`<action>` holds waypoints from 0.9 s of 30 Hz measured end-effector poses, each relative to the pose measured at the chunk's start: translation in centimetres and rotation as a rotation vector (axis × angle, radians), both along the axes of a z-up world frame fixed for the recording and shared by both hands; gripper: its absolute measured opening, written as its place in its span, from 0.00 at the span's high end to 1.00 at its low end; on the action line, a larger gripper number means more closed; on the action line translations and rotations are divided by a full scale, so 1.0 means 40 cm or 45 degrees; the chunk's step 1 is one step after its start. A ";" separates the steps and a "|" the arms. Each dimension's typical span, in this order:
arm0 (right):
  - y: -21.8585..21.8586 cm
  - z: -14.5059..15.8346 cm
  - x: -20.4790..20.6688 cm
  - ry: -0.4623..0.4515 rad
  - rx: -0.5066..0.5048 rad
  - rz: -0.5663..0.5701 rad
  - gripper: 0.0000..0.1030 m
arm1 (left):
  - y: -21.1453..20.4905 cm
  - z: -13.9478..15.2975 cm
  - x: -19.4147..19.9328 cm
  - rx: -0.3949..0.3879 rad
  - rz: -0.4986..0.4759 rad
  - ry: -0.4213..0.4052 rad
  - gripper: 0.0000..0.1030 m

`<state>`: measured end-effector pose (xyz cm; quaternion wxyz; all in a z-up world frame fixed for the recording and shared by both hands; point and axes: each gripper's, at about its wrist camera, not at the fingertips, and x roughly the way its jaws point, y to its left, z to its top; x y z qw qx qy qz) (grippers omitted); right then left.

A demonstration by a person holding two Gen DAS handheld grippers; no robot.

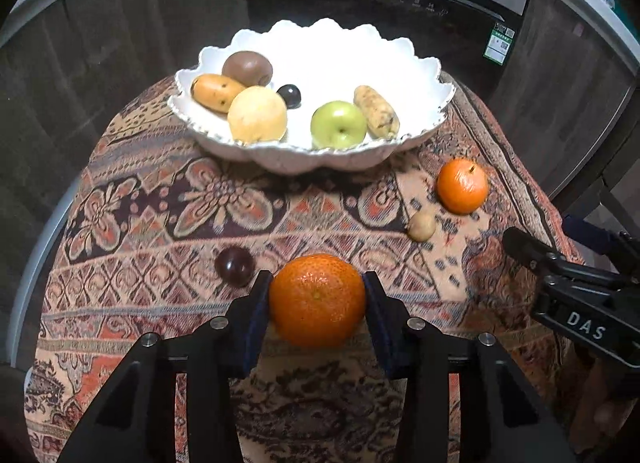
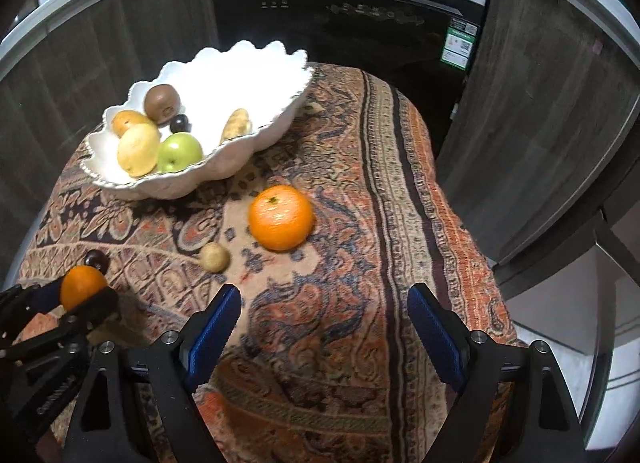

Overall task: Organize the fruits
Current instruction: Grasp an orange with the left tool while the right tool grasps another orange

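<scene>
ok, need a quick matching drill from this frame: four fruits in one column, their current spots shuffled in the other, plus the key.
Things:
1. green apple
2. orange with stem
3. stemless orange
4. dark plum

Places:
A. clamped in the left gripper
B. on the cloth, just left of the left gripper
C. inside the white bowl
D. on the cloth beside the small tan fruit

Pairs: 1-C, 2-D, 3-A, 4-B

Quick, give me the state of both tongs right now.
Left tongs: closed on the orange, pads pressed against both of its sides.
Right tongs: open and holding nothing, above the patterned cloth.
</scene>
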<state>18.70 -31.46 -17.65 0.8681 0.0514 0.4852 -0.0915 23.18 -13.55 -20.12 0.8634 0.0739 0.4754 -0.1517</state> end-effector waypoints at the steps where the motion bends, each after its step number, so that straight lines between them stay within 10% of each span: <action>1: -0.004 -0.002 0.004 0.004 0.002 0.000 0.20 | -0.003 0.001 0.004 -0.001 0.000 0.000 0.57; 27: 0.048 -0.086 0.189 0.061 0.019 0.132 0.52 | 0.050 -0.031 0.134 -0.002 0.124 0.018 0.57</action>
